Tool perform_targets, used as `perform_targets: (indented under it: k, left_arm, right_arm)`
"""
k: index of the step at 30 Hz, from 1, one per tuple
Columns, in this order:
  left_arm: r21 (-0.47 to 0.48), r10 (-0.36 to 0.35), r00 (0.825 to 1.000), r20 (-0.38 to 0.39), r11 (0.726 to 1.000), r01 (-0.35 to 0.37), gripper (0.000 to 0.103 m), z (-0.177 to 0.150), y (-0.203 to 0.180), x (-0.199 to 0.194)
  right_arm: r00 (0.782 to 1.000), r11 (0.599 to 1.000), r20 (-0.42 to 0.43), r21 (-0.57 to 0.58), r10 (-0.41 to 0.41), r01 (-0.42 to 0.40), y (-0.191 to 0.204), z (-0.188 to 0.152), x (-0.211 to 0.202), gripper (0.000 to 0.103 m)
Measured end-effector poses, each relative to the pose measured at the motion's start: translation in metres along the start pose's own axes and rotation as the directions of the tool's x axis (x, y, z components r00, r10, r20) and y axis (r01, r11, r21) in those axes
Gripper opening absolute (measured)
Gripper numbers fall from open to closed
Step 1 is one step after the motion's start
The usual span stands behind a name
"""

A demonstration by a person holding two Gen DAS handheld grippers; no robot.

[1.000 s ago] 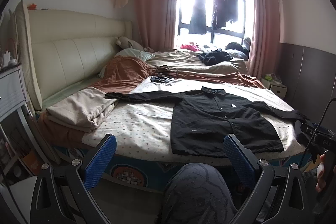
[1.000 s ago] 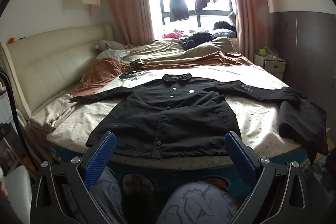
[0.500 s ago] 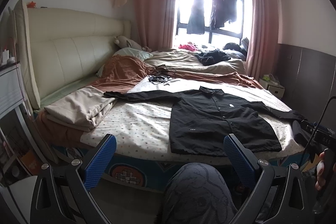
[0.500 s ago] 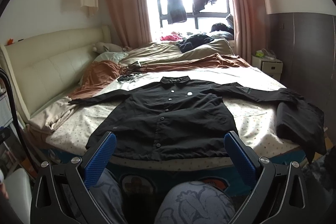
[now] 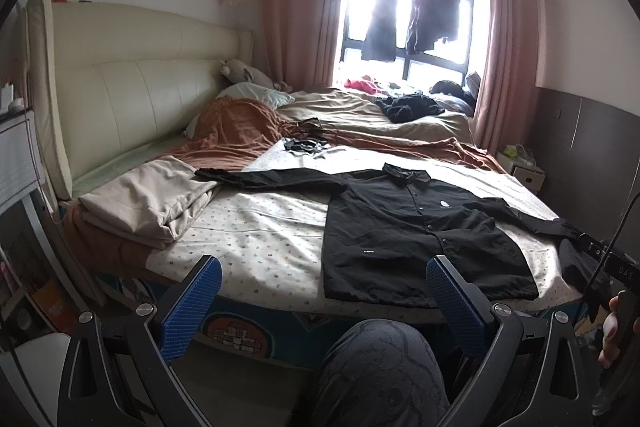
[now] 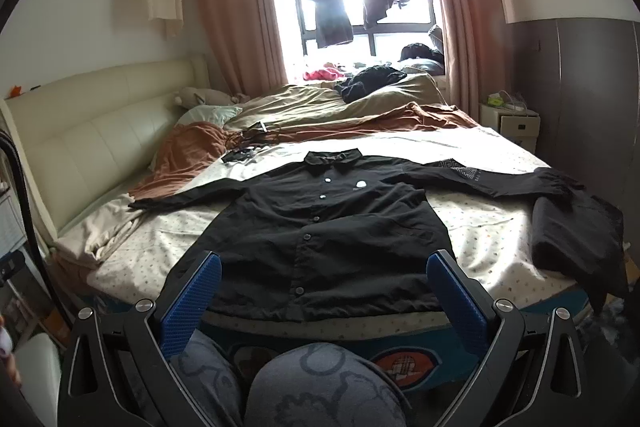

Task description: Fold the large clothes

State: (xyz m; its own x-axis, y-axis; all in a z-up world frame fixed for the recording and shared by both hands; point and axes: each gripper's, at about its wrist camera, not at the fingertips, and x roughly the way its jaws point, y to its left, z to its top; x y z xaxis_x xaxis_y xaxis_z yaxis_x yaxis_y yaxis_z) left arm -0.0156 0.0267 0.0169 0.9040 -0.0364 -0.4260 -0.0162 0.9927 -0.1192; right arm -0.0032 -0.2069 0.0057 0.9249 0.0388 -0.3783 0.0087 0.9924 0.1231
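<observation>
A large black button-up shirt lies flat, front up, on the bed with both sleeves spread out; it also shows in the left wrist view. Its hem lies at the near bed edge. My left gripper is open and empty, held back from the bed edge, left of the shirt. My right gripper is open and empty, in front of the shirt's hem and apart from it. The person's knees show under both grippers.
A dark folded garment lies at the bed's right edge by the shirt's sleeve. Folded beige bedding sits at the left. Rust and tan blankets and black clothes lie farther back. A nightstand stands at the right.
Both grippers have drifted slightly, so the views shifted a little. The shirt has not moved and both grippers stay open.
</observation>
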Motion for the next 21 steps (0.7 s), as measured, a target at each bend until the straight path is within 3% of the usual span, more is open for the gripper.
perform_targets:
  k: [21]
  left_arm:
    - [-0.070,0.050,0.998,-0.048,0.996,-0.053,0.102,0.040,0.008,0.100]
  right_arm:
    - [0.998,0.998,-0.026,-0.018,0.062,-0.063,0.016,0.057,0.117,0.103]
